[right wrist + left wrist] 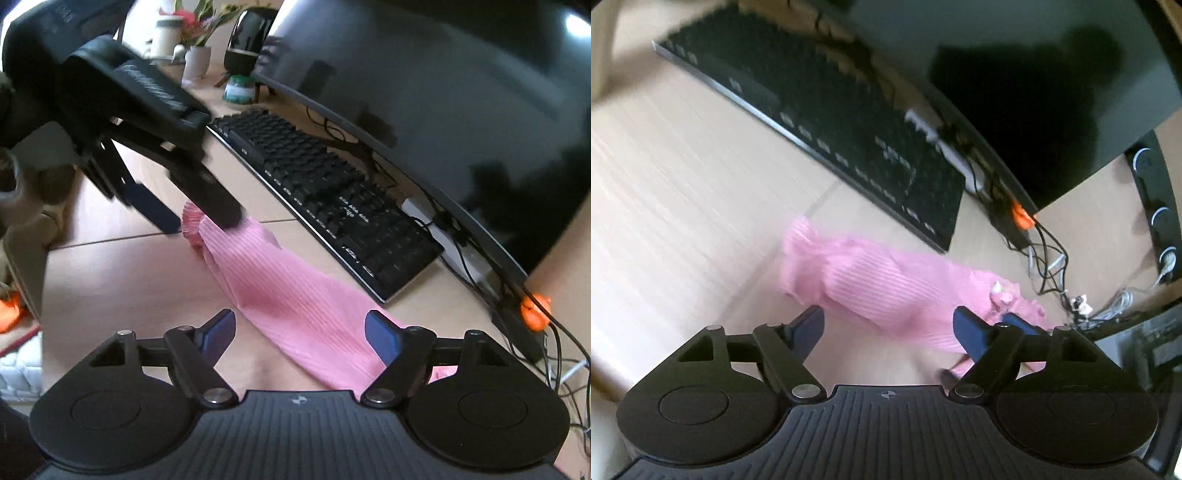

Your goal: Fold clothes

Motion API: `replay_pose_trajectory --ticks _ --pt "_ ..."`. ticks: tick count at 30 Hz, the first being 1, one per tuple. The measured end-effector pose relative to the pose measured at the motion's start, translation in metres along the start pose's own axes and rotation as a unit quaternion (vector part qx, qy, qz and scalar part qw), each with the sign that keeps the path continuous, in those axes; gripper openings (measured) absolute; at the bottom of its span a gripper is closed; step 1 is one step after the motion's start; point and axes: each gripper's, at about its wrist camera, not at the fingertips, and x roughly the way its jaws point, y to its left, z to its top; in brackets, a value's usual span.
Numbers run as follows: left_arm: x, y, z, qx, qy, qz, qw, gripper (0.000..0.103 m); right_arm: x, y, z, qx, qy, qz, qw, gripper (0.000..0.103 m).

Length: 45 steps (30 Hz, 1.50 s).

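A pink ribbed garment (871, 284) lies as a long narrow strip on the light wooden desk (683, 177), in front of a black keyboard (827, 133). My left gripper (888, 325) is open, above the garment's middle, holding nothing. In the right wrist view the garment (295, 299) runs from the frilly far end to under my right gripper (300, 330), which is open with the cloth between its blue fingers (382, 334). The left gripper (199, 218) shows there too, hovering over the frilly end.
A keyboard (325, 188) and a large dark monitor (443, 110) stand behind the garment. Cables and an orange clip (533, 310) lie at the right. Plant pots (197, 59) and a black speaker (247, 37) stand at the back. A black power strip (1156, 206) is at the right.
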Motion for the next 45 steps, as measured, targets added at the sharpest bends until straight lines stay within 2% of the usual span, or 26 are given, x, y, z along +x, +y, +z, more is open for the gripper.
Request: replay_pose_trajectory --ticks 2,4,6,7,8,10,13,15,18,20,21,25,28,30,33,34,35,36,38,39,41,43,45 --pt "0.017 -0.003 0.006 -0.006 -0.001 0.011 0.9999 0.082 -0.001 0.001 0.000 0.004 0.003 -0.010 1.000 0.078" --pt "0.032 -0.010 0.009 0.008 -0.010 0.049 0.9987 0.078 -0.002 0.001 0.000 0.008 0.006 -0.020 1.000 0.080" --pt "0.043 -0.016 0.009 0.039 -0.024 0.083 0.9955 0.066 -0.005 0.001 -0.001 0.013 0.010 -0.031 0.999 0.083" --pt "0.047 -0.020 0.006 0.061 -0.033 0.098 0.9928 0.055 -0.015 -0.003 -0.007 0.020 0.011 -0.042 0.999 0.084" --pt "0.051 -0.024 0.003 0.087 -0.044 0.114 0.9887 0.044 -0.025 -0.007 -0.013 0.027 0.012 -0.053 0.998 0.084" --pt "0.058 -0.033 -0.002 0.133 -0.062 0.144 0.9786 0.030 -0.043 -0.020 -0.028 0.049 0.019 -0.079 0.995 0.085" --pt "0.064 -0.044 -0.001 0.176 -0.076 0.161 0.9681 0.016 -0.074 -0.046 -0.054 0.093 0.029 -0.124 0.988 0.085" --pt "0.063 -0.060 0.000 0.216 -0.090 0.169 0.9575 0.015 -0.097 -0.067 -0.074 0.127 0.034 -0.155 0.979 0.085" --pt "0.059 -0.091 0.001 0.281 -0.115 0.176 0.9362 0.015 -0.132 -0.095 -0.101 0.167 0.030 -0.197 0.966 0.089" --pt "0.055 -0.117 0.004 0.313 -0.131 0.171 0.9249 0.014 -0.156 -0.114 -0.120 0.194 0.027 -0.225 0.954 0.089" --pt "0.054 -0.130 0.005 0.322 -0.136 0.164 0.9224 0.013 -0.167 -0.122 -0.128 0.209 0.023 -0.237 0.948 0.089" --pt "0.036 -0.181 0.001 0.342 -0.149 0.106 0.9219 0.012 -0.188 -0.151 -0.156 0.261 0.000 -0.269 0.927 0.091" --pt "0.022 -0.212 -0.012 0.351 -0.154 0.060 0.9215 0.012 -0.193 -0.161 -0.173 0.284 -0.012 -0.272 0.920 0.096" --pt "0.029 -0.242 -0.031 0.379 -0.133 0.019 0.9156 0.012 -0.187 -0.165 -0.181 0.294 -0.011 -0.266 0.918 0.096" --pt "0.045 -0.268 -0.072 0.446 -0.093 0.000 0.8902 0.020 -0.182 -0.169 -0.181 0.305 -0.020 -0.254 0.917 0.096" --pt "0.049 -0.267 -0.081 0.459 -0.081 0.004 0.8846 0.031 -0.181 -0.168 -0.178 0.304 -0.029 -0.248 0.919 0.096" --pt "0.051 -0.261 -0.086 0.463 -0.074 0.016 0.8830 0.052 -0.180 -0.168 -0.176 0.303 -0.038 -0.242 0.921 0.096" --pt "0.053 -0.250 -0.083 0.459 -0.073 0.043 0.8846 0.059 -0.178 -0.167 -0.172 0.301 -0.043 -0.237 0.923 0.096" --pt "0.057 -0.224 -0.072 0.443 -0.075 0.107 0.8869 0.064 -0.171 -0.165 -0.166 0.294 -0.047 -0.228 0.927 0.097" --pt "0.060 -0.211 -0.063 0.426 -0.076 0.141 0.8902 0.067 -0.167 -0.164 -0.164 0.290 -0.047 -0.224 0.929 0.097" --pt "0.066 -0.185 -0.037 0.373 -0.083 0.196 0.9030 0.083 -0.156 -0.160 -0.159 0.285 -0.045 -0.218 0.932 0.097" --pt "0.077 -0.167 -0.018 0.330 -0.090 0.226 0.9120 0.084 -0.147 -0.157 -0.152 0.286 -0.044 -0.205 0.935 0.097" --pt "0.088 -0.157 -0.009 0.309 -0.094 0.234 0.9168 0.084 -0.141 -0.154 -0.144 0.277 -0.044 -0.200 0.939 0.097"
